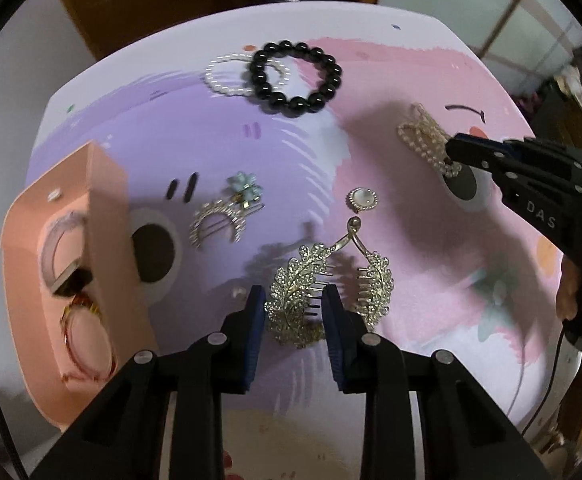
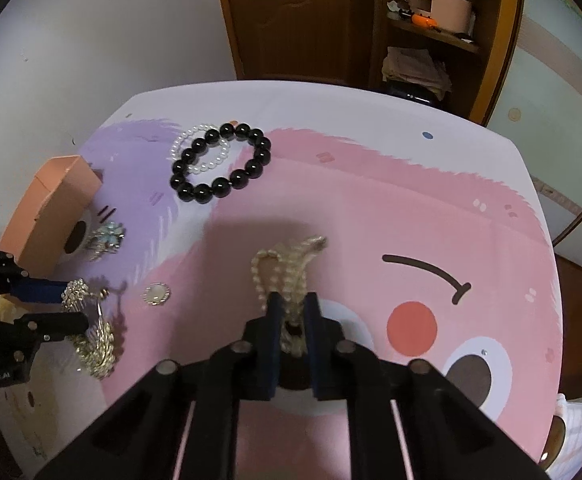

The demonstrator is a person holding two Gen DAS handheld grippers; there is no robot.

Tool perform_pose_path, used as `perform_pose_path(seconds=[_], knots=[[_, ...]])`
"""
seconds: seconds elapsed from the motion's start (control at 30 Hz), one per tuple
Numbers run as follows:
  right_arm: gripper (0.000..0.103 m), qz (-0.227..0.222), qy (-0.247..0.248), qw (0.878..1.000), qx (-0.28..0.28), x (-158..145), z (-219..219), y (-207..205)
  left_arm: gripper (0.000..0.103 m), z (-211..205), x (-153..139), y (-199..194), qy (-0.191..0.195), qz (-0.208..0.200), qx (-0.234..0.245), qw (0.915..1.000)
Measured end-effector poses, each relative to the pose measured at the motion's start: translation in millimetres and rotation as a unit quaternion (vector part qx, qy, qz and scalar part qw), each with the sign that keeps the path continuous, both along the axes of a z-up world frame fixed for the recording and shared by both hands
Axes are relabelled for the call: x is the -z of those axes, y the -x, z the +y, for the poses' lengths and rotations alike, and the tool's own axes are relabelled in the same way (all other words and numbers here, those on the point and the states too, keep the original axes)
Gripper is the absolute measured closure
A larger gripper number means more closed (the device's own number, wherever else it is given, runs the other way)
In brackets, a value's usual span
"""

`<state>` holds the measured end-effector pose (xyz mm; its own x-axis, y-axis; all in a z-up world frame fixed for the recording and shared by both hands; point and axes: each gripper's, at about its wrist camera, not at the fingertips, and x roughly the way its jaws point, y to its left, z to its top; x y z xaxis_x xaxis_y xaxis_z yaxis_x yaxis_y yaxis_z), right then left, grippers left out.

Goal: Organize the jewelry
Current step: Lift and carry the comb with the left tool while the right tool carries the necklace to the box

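Observation:
My left gripper (image 1: 293, 300) is shut on one wing of a gold leaf-shaped hair claw (image 1: 295, 300), which also shows in the right wrist view (image 2: 91, 320). My right gripper (image 2: 292, 304) is shut on a pearl bow clip (image 2: 287, 268), which shows in the left wrist view (image 1: 423, 136) too. A pink jewelry box (image 1: 71, 264) stands open at the left with bracelets inside. A black bead bracelet (image 1: 297, 76) overlaps a white pearl bracelet (image 1: 227, 76) at the far side.
A crescent hairpin with a pale flower (image 1: 227, 212) and a small round white brooch (image 1: 362, 200) lie on the pink and purple cartoon mat (image 1: 371, 80). A wooden door and shelves (image 2: 423, 40) stand behind the table.

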<state>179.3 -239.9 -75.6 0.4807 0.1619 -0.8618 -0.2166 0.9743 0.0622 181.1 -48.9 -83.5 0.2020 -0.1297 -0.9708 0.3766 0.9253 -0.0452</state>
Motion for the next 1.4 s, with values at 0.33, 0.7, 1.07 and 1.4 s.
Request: perform_pose_path(seconds=[0.33, 0.7, 1.07, 1.4], knots=[[0.098, -0.017, -0.028, 0.999, -0.007, -36, 10, 19, 0.076, 29, -52, 23, 0.018, -0.042, -0.054, 0.9975], [0.098, -0.071, -0.051, 0.994, -0.06, -117, 53, 45, 0.076, 97, -110, 43, 0.025, -0.086, -0.128, 0.9878], [0.098, -0.094, -0.088, 0.983, -0.133, -165, 134, 38, 0.076, 168, -143, 46, 0.038, -0.122, -0.186, 0.9742], [0.098, -0.083, -0.127, 0.974, -0.169, -168, 209, 4, 0.076, 205, -118, 30, 0.043, -0.112, -0.218, 0.9686]])
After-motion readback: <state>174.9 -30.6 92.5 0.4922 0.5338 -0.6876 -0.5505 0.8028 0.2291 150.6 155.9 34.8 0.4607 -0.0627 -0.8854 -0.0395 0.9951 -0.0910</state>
